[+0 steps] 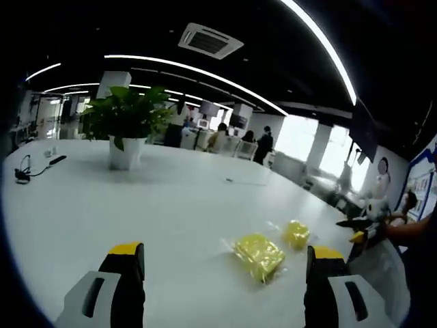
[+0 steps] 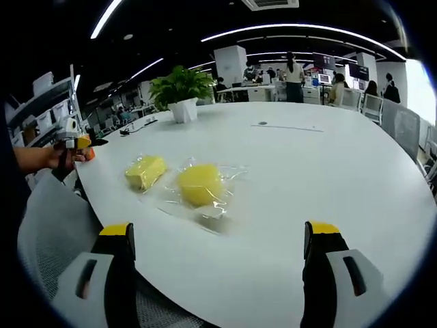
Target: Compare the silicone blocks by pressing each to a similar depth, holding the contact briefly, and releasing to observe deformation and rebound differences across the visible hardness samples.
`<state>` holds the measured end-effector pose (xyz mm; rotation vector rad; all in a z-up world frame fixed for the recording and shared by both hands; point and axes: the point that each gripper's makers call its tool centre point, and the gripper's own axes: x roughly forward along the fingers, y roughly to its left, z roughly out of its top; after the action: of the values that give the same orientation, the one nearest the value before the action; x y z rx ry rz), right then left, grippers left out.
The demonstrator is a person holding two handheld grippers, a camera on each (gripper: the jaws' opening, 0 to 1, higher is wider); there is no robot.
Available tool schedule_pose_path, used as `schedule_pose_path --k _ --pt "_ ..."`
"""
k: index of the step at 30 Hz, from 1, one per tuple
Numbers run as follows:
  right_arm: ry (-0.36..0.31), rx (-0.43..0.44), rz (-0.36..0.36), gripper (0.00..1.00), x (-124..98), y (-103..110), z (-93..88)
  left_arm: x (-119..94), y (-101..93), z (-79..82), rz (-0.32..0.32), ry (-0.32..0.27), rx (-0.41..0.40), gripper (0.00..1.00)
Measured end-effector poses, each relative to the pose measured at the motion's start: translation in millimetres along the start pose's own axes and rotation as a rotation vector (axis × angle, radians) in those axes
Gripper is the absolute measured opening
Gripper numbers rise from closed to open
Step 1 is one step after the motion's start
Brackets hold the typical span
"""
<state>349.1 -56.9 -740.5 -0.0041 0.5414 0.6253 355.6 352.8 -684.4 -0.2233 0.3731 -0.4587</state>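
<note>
Approaching | left gripper view: left gripper [image 1: 225, 273] jaws wide apart, holding nothing, above white table [image 1: 136, 198]; rectangular yellow block [image 1: 258, 255] and rounder yellow block [image 1: 296, 234] lie bagged near the table edge | right gripper view: right gripper [image 2: 222, 260] jaws apart, empty; rounder block [image 2: 199, 184] nearest, rectangular block [image 2: 145, 171] beside it | advice: descend squarely onto one block's centre, match depth on both.

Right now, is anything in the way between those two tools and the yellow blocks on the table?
Nothing visible. Bare white table lies between the right tool and the two bagged yellow blocks; likewise ahead of the left tool.
</note>
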Motion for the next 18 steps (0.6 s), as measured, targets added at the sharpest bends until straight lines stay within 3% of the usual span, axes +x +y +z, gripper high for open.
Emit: schedule_pose_path --k 18 --pt "-0.004 -0.022 0.01 0.96 7 -1 8.7 2 -6.2 -11.7 -0.018 0.083 0.054 1.0"
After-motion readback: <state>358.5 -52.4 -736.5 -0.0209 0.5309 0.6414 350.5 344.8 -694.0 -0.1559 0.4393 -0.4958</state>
